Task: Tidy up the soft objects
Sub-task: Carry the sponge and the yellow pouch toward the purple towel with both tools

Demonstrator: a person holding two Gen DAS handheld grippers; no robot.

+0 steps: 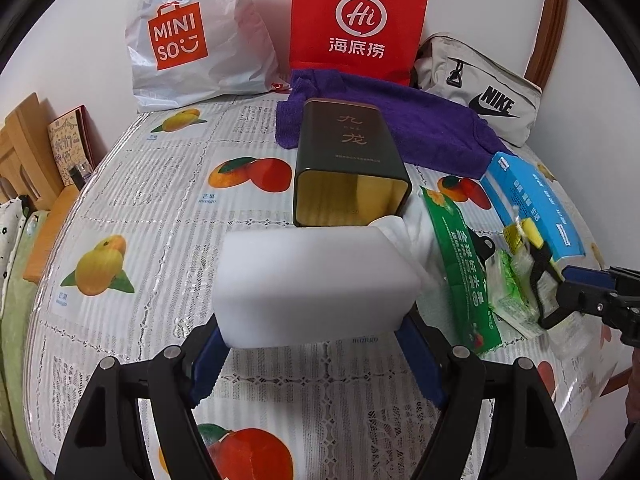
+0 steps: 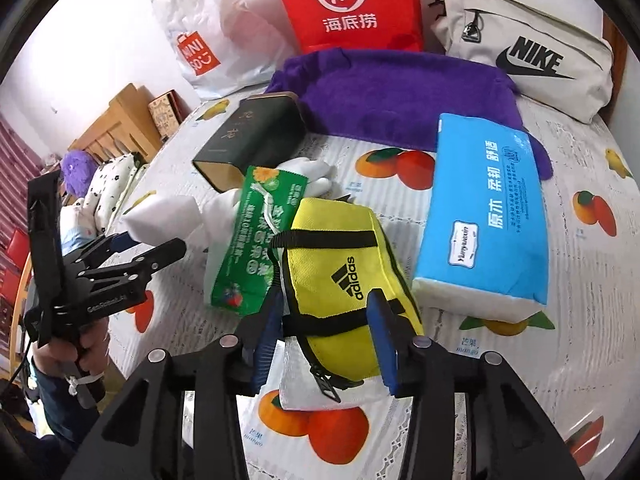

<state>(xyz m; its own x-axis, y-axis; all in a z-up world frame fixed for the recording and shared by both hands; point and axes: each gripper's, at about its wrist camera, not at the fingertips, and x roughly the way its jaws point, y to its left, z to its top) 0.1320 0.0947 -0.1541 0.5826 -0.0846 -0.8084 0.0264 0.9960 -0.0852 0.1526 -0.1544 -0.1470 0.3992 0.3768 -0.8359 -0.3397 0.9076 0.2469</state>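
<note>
Left claw (image 1: 316, 344) clamps white sponge (image 1: 316, 284) — right claw (image 2: 326, 336) pinches yellow pouch (image 2: 344, 280).

The left wrist view looks forward and down along its fingers (image 1: 208, 364) over the table (image 1: 160, 200), close behind the dark tin (image 1: 348, 160), facing the red bag (image 1: 358, 20) at the wall. The right wrist view sits right of the tin (image 2: 248, 140), equally low and near, facing the same red bag (image 2: 346, 4). Both share the tin, the purple towel (image 1: 424, 128) (image 2: 400, 92) behind it and the blue tissue pack (image 1: 532, 204) (image 2: 484, 216) right of it.
</note>
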